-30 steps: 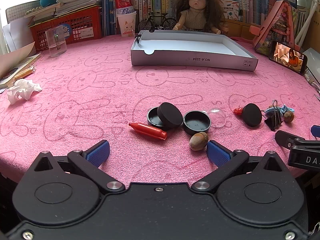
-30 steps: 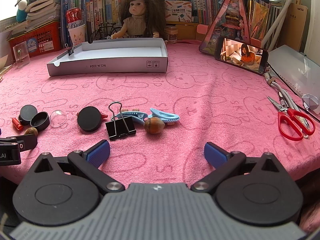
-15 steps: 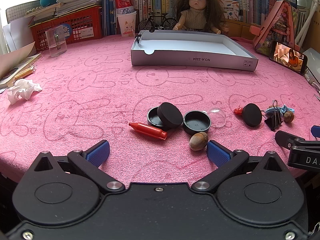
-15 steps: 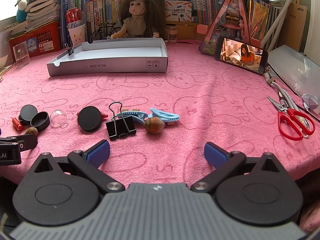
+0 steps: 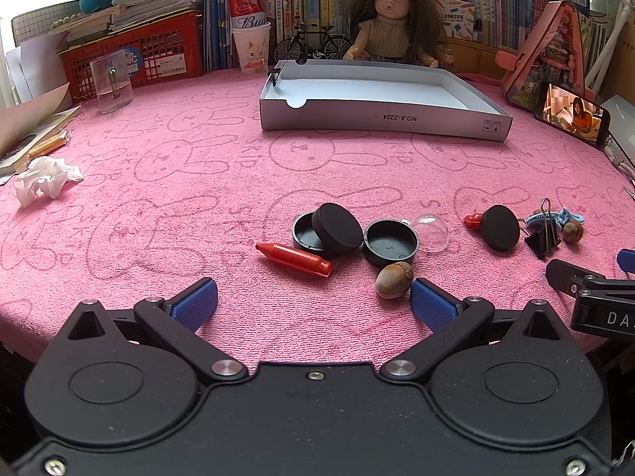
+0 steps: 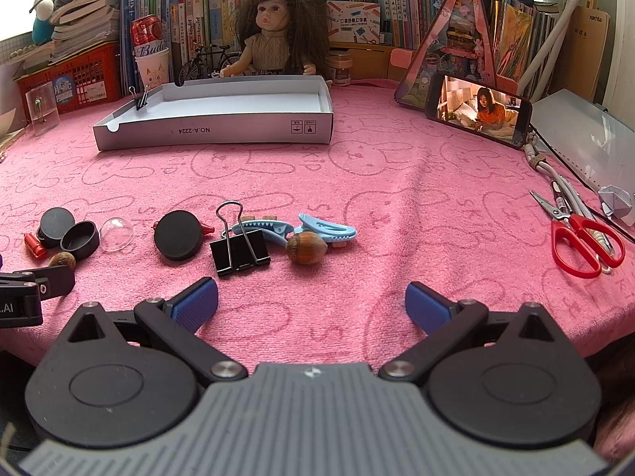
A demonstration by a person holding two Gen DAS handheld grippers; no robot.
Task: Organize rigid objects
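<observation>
My left gripper (image 5: 313, 303) is open and empty, low over the pink cloth. Just ahead lie a red crayon (image 5: 293, 260), black round caps (image 5: 336, 228), an open black lid (image 5: 391, 242), a clear dome (image 5: 430, 232) and an acorn (image 5: 394, 279) beside my right fingertip (image 5: 430, 305). My right gripper (image 6: 311, 303) is open and empty. Ahead of it lie a black binder clip (image 6: 239, 252), a black disc (image 6: 177, 235), blue hair clips (image 6: 327, 232) and a second acorn (image 6: 306, 248). The white cardboard tray (image 5: 381, 117) stands at the back; it also shows in the right wrist view (image 6: 214, 135).
A doll (image 5: 391, 20), books and a red basket (image 5: 139, 53) line the back. A glass cup (image 5: 111, 85) and crumpled tissue (image 5: 43, 180) lie at left. A phone (image 6: 478, 113) and red scissors (image 6: 581, 240) lie at right. A small binder clip (image 6: 141, 99) sits on the tray's rim.
</observation>
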